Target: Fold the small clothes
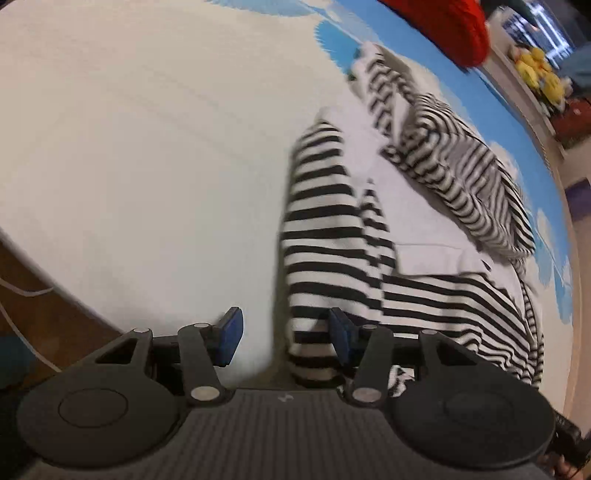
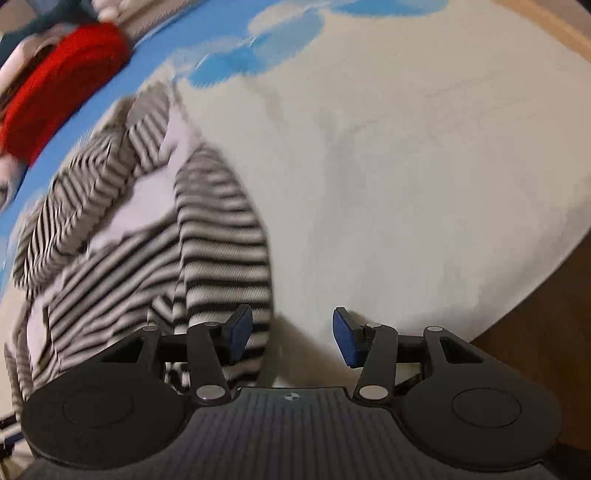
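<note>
Black-and-white striped knit garment (image 1: 325, 236) lies crumpled on the white bed sheet w/ blue cloud print (image 1: 147, 147), near the bed's front edge. It looks like small trousers or a sleeved top; can't tell which, pics are blurred.

Left claw (image 1: 286, 338): blue pads spread, nothing pinched. One striped leg/sleeve end (image 1: 314, 354) sits in the gap, close against the right-hand pad; no squeeze visible. Right claw (image 2: 291, 338): also spread and empty, the other striped end (image 2: 229, 258) lies by its left-hand pad, bare sheet btwn the pads.

Both claws angle steeply down at the two near ends, prob. lined up one per end so the cloth can be gripped symmetrically and lifted or pulled flat for a fold.

A 2nd striped piece w/ finer stripes (image 1: 461, 173) sits further back. Red plush item (image 1: 454, 26) lies at the far edge.
</note>
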A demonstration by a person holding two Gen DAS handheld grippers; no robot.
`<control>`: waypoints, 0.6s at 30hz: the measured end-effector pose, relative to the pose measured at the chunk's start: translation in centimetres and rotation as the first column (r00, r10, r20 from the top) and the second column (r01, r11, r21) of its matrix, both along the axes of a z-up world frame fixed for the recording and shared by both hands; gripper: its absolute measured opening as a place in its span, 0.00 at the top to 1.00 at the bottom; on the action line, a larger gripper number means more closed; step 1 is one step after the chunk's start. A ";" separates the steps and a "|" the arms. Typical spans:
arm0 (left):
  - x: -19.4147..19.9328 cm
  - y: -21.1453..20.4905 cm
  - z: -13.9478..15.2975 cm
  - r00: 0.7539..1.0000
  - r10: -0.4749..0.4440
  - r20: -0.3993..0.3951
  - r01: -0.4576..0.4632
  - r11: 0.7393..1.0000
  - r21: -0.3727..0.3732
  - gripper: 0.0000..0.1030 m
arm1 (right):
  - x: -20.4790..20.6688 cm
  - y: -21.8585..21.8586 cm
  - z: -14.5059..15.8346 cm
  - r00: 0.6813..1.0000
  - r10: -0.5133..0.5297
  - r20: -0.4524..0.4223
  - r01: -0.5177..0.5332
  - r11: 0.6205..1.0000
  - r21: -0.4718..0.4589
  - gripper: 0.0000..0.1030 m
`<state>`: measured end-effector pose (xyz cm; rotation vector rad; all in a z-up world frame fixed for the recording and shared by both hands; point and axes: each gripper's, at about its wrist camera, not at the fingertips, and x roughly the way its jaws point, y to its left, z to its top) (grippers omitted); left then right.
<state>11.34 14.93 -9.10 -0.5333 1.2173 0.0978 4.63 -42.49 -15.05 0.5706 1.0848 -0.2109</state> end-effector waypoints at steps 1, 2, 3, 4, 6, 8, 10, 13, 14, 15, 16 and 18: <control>0.2 -0.3 -0.1 1.000 -0.011 0.002 0.011 1.000 0.001 0.46 | 0.3 0.5 -0.2 1.000 0.027 0.000 -0.027 1.000 0.001 0.51; 0.4 -0.6 -0.2 1.000 -0.018 -0.002 0.018 1.000 0.004 0.46 | 0.6 1.0 -0.3 0.999 0.048 0.003 -0.048 0.999 0.001 0.51; 0.5 -0.7 -0.4 1.000 -0.020 -0.009 0.020 1.000 0.005 0.46 | 0.9 1.4 -0.4 0.998 0.064 0.006 -0.064 0.998 0.001 0.51; 0.7 -0.9 -0.6 1.000 -0.020 -0.017 0.020 1.000 0.006 0.46 | 1.2 1.6 -0.5 0.997 0.078 0.006 -0.078 0.997 -0.001 0.51; 0.9 -1.1 -1.1 0.999 -0.016 -0.029 0.016 1.000 0.003 0.46 | 1.7 2.2 -0.8 0.996 0.094 -0.001 -0.094 0.996 -0.007 0.51; 1.0 -1.2 -1.6 0.999 -0.016 -0.041 0.016 1.000 -0.004 0.46 | 2.0 2.5 -1.0 0.995 0.100 0.000 -0.100 0.995 -0.004 0.51; 1.1 -1.3 -2.1 0.998 -0.023 -0.052 0.023 1.000 -0.005 0.46 | 2.2 2.7 -0.9 0.994 0.106 0.008 -0.107 0.994 0.016 0.51; 1.2 -1.7 -2.4 0.998 -0.031 -0.052 0.031 0.999 0.008 0.46 | 2.3 2.8 -1.0 0.992 0.127 0.014 -0.128 0.990 0.061 0.51; 1.2 -1.8 -2.4 0.998 -0.031 -0.049 0.032 0.999 0.011 0.46 | 2.3 2.9 -1.1 0.990 0.139 0.012 -0.139 0.988 0.069 0.51; 1.2 -1.9 -2.4 0.998 -0.032 -0.046 0.033 0.999 0.013 0.46 | 2.3 3.1 -1.1 0.989 0.147 0.011 -0.148 0.987 0.068 0.51; 1.2 -2.0 -2.3 0.999 -0.033 -0.043 0.034 0.999 0.015 0.46 | 2.4 3.2 -1.2 0.988 0.154 0.012 -0.155 0.986 0.066 0.51; 1.1 -2.2 -2.2 0.999 -0.037 -0.035 0.037 0.999 0.013 0.46 | 2.6 3.2 -1.2 0.988 0.153 0.015 -0.154 0.985 0.078 0.51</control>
